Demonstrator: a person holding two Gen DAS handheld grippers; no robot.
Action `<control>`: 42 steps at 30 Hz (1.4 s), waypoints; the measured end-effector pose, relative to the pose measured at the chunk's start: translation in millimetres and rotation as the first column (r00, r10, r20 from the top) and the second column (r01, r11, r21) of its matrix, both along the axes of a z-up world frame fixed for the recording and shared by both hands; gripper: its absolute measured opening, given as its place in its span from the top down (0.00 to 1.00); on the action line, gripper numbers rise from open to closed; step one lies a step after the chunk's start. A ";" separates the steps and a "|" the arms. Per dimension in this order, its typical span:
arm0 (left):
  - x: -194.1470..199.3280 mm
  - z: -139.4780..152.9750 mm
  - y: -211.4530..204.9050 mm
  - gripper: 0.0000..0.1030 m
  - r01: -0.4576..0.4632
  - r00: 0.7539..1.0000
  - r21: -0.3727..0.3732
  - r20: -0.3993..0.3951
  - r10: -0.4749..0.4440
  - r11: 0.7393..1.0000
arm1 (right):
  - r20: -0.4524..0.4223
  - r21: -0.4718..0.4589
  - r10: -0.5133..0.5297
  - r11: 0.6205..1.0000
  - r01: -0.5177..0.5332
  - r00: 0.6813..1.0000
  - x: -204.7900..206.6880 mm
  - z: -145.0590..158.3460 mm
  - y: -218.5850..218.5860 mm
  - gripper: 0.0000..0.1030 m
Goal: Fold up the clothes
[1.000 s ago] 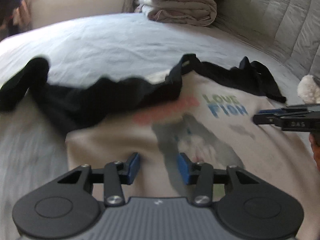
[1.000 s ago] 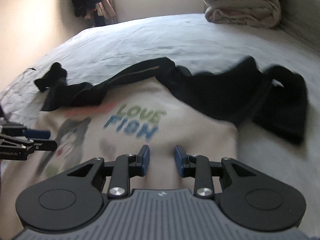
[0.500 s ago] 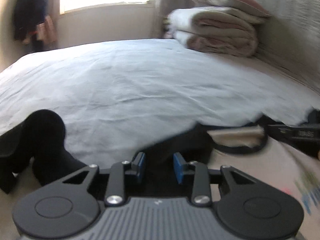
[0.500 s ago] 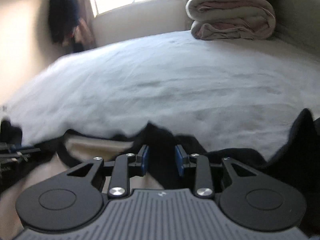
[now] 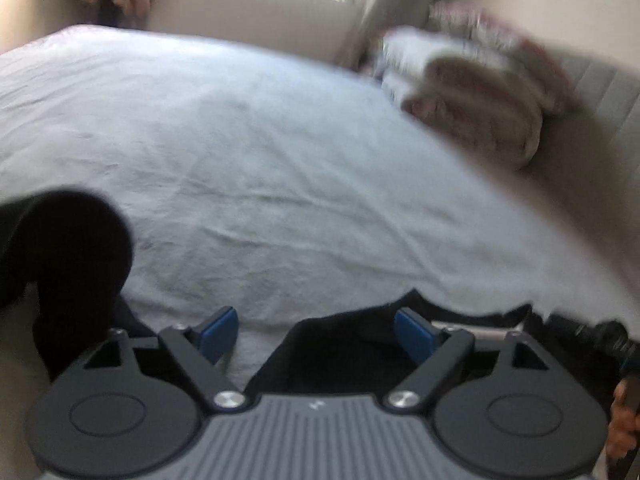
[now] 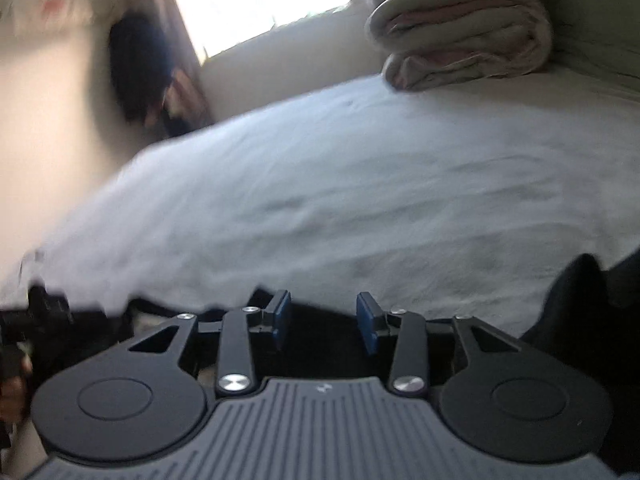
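Note:
The garment's black upper edge (image 5: 340,344) lies on the bed between the fingers of my left gripper (image 5: 316,336), whose jaws are opening wide; the blue pads (image 5: 218,332) stand clear of the cloth. A black sleeve (image 5: 68,256) bunches at the left, with cream body fabric (image 5: 16,344) below it. In the right wrist view my right gripper (image 6: 323,320) hangs over the same black edge (image 6: 324,340), its jaws opening and its pads not pressing on the cloth. The other black sleeve (image 6: 580,300) rises at the right. Most of the garment is hidden below both grippers.
The pale bedsheet (image 5: 280,160) stretches ahead to the wall and window. A folded quilt (image 6: 460,28) is stacked at the far right by the padded headboard (image 5: 600,92). Dark clothes (image 6: 140,72) hang by the window. The right gripper's tip (image 5: 600,340) shows at the picture's right edge.
Both grippers have moved forward from over the printed front to the garment's black upper edge. The left jaws have spread wide; the right jaws have opened a little.

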State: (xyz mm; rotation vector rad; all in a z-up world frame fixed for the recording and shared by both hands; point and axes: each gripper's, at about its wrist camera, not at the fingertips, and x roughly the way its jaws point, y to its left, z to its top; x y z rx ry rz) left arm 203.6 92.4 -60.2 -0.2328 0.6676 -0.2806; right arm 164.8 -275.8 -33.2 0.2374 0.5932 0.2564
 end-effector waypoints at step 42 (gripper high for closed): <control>0.4 41.5 -24.2 0.47 -0.177 0.983 0.279 -0.004 0.185 0.944 | 0.038 -0.229 -0.087 0.969 0.093 0.996 7.9 5.6 28.2 0.55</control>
